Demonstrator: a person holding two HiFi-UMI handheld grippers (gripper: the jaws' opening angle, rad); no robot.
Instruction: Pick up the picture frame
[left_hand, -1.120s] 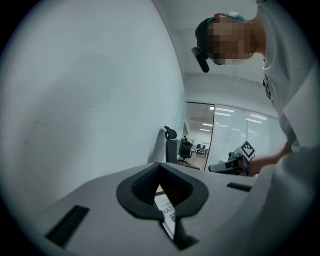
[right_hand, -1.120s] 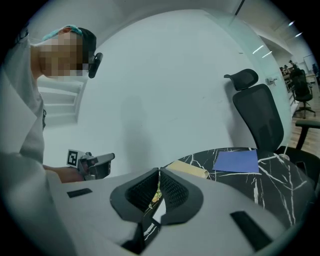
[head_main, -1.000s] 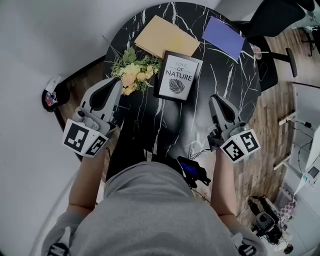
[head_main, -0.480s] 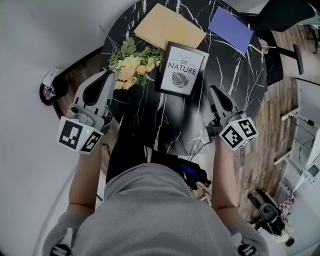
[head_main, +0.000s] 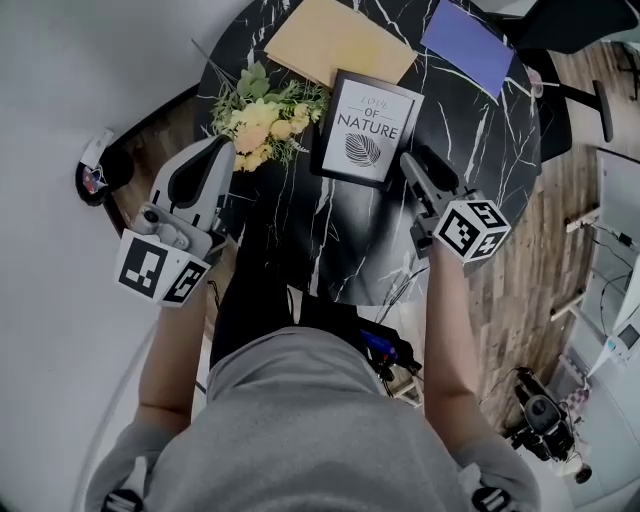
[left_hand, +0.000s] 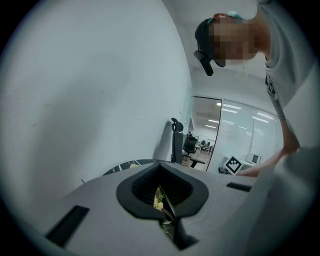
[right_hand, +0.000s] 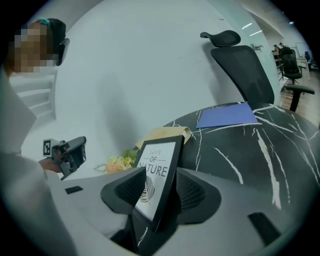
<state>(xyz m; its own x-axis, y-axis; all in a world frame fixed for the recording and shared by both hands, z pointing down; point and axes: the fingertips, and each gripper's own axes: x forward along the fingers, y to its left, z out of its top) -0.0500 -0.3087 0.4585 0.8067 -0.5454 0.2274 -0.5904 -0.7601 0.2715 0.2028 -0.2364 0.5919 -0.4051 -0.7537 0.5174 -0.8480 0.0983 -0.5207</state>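
The black picture frame (head_main: 367, 130) with "LOVE OF NATURE" print lies on the round black marble table (head_main: 330, 250). My right gripper (head_main: 408, 162) points at the frame's lower right corner. In the right gripper view its jaws have just been opening, and the frame (right_hand: 157, 172) shows in the gap between them without the pads (right_hand: 131, 187) pressing on it. My left gripper (head_main: 218, 150) hovers at the table's left edge, below a bunch of yellow flowers (head_main: 262, 125). In the left gripper view its jaws (left_hand: 162, 192) leave only a thin slit with nothing held.
A tan envelope (head_main: 335, 40) and a blue sheet (head_main: 475, 45) lie beyond the frame. A black office chair (head_main: 560, 30) stands at the table's far right. The white wall runs along the left. Cables and gear lie on the wood floor (head_main: 540, 270) at right.
The right gripper has moved forward and down toward the frame's lower right corner, and its jaws have opened. The left gripper has barely shifted.
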